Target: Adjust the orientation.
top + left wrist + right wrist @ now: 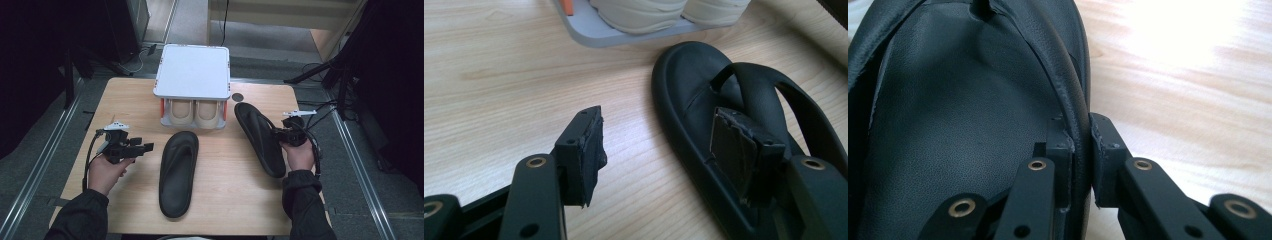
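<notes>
Your right gripper [278, 134] pinches the edge of the right sandal [257, 137] at centre right of the high view; your left gripper [148, 147], jaws spread and empty, sits beside the left sandal [179, 172] at lower centre

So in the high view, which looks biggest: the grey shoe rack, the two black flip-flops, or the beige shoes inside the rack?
1. grey shoe rack, largest.
2. middle flip-flop and right flip-flop: near alike; the right one is tilted and partly behind the right gripper, so unranked.
3. beige shoes, smallest, though mostly hidden under the rack's top.
</notes>
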`<state>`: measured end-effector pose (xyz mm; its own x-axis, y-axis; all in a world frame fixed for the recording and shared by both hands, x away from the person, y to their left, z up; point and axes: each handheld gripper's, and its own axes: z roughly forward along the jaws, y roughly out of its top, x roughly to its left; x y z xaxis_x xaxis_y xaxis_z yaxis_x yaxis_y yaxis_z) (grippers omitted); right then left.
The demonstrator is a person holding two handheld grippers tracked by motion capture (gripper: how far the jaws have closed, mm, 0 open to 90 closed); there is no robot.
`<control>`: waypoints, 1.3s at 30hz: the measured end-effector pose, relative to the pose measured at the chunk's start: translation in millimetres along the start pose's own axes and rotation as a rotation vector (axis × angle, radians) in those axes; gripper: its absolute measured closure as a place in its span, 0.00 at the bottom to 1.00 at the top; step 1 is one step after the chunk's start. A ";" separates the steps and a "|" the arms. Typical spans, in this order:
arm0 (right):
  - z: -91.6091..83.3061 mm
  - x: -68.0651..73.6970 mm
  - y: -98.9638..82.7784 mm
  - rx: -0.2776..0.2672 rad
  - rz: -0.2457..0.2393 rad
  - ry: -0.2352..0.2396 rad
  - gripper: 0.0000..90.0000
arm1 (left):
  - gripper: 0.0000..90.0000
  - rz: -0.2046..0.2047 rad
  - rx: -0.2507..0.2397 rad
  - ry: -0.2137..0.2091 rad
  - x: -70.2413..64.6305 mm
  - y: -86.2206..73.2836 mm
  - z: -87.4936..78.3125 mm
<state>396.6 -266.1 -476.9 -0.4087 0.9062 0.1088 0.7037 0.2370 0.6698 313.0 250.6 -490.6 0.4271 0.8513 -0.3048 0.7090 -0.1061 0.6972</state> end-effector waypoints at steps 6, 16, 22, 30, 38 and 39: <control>-8.9 14.1 -10.8 -0.003 0.009 0.029 0.91 | 0.43 0.020 0.000 -0.017 -4.0 5.3 6.9; -13.8 38.9 -26.7 0.011 0.035 0.083 0.89 | 0.43 0.040 0.019 -0.040 -9.9 11.7 16.5; -14.1 56.1 -34.9 0.020 0.036 0.111 0.90 | 0.43 0.041 0.013 -0.050 -11.0 12.9 18.4; -4.8 80.7 -39.6 0.056 0.000 0.128 0.89 | 0.43 0.043 0.013 -0.052 -11.4 12.8 18.4; 9.1 95.4 -38.6 0.092 -0.045 0.114 0.88 | 0.43 0.043 0.011 -0.052 -12.2 12.5 19.9; 10.4 96.2 -38.7 0.094 -0.050 0.110 0.88 | 0.43 0.043 0.012 -0.053 -12.4 12.4 20.0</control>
<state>336.2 -184.5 -500.1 -0.5021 0.8497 0.1608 0.7304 0.3172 0.6049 327.7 228.5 -491.1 0.4865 0.8172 -0.3090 0.6957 -0.1484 0.7029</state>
